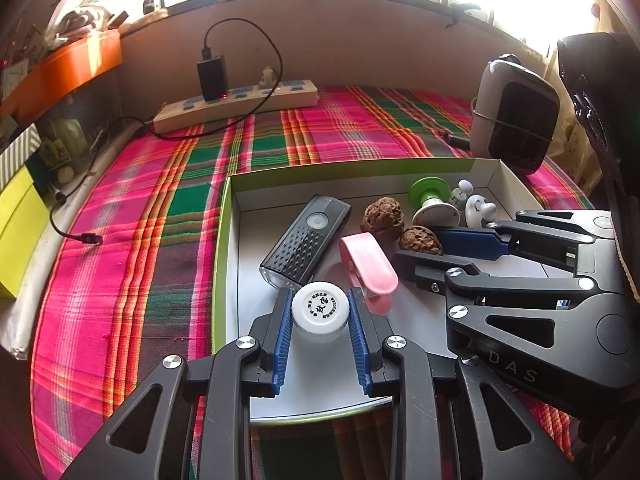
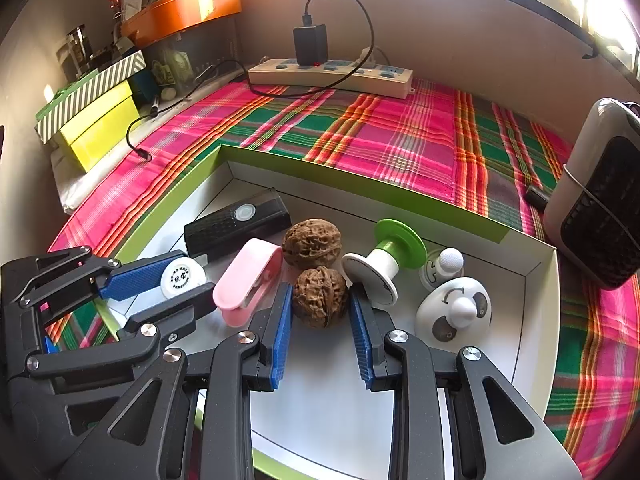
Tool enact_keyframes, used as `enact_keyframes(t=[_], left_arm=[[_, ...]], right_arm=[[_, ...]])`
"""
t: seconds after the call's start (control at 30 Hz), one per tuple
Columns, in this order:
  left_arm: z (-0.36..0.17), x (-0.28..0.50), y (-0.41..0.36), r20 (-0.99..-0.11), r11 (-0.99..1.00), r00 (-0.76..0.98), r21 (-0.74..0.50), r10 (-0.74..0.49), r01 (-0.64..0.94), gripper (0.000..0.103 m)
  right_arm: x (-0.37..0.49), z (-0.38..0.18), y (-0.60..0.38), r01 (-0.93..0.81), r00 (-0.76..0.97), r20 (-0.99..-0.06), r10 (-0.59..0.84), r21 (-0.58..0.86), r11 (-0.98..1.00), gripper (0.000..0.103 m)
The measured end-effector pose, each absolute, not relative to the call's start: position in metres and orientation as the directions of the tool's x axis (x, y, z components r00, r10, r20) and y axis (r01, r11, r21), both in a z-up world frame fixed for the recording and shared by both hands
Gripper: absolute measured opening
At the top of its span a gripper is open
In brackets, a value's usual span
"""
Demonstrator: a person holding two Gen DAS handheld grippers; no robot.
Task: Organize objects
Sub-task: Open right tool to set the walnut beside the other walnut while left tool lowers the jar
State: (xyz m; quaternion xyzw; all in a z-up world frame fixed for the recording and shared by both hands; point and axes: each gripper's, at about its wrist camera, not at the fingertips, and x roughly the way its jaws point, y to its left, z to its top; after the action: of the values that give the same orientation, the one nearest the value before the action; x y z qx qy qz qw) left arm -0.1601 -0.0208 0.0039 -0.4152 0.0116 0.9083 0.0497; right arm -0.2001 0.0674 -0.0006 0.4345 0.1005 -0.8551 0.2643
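A white box with a green rim [image 1: 226,240] [image 2: 320,184] lies on the plaid cloth. My left gripper [image 1: 320,300] [image 2: 192,278] is shut on a small white-capped bottle [image 1: 320,312] [image 2: 182,278] over the box's near left part. My right gripper [image 2: 320,296] [image 1: 420,246] is shut on a brown walnut [image 2: 320,300] [image 1: 420,240] in the middle of the box. Also in the box are a second walnut [image 2: 312,242] [image 1: 382,216], a pink clip [image 2: 248,280] [image 1: 370,264], a black lamp [image 2: 236,224] [image 1: 308,240], a green-and-white spool [image 2: 384,264] [image 1: 430,200] and two white knobs [image 2: 454,312] [image 1: 478,208].
A power strip [image 1: 240,104] [image 2: 332,74] with a black charger lies along the back wall. A loose cable end [image 1: 88,237] [image 2: 142,154] rests on the cloth at left. A white-and-black heater [image 1: 516,116] [image 2: 600,200] stands at right. Yellow boxes [image 2: 100,128] are stacked at left.
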Motion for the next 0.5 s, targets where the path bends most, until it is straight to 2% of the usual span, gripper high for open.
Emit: enact_keyframes(t=[0.33,0.5], left_arm=[[0.0043,-0.1598,-0.0203,-0.756,-0.995,-0.65,-0.019,0.079,-0.099,0.025],[0.005,-0.1596,-0.0213,-0.755,-0.995,-0.65,-0.025,0.085,-0.101,0.026]], right_arm=[[-0.1995,-0.001,0.0674,0.536,-0.485,-0.796,-0.362,0.057,-0.843,0.03],[-0.2001,-0.0018,0.071,0.521,-0.49,-0.797,-0.353,0.058,-0.852,0.04]])
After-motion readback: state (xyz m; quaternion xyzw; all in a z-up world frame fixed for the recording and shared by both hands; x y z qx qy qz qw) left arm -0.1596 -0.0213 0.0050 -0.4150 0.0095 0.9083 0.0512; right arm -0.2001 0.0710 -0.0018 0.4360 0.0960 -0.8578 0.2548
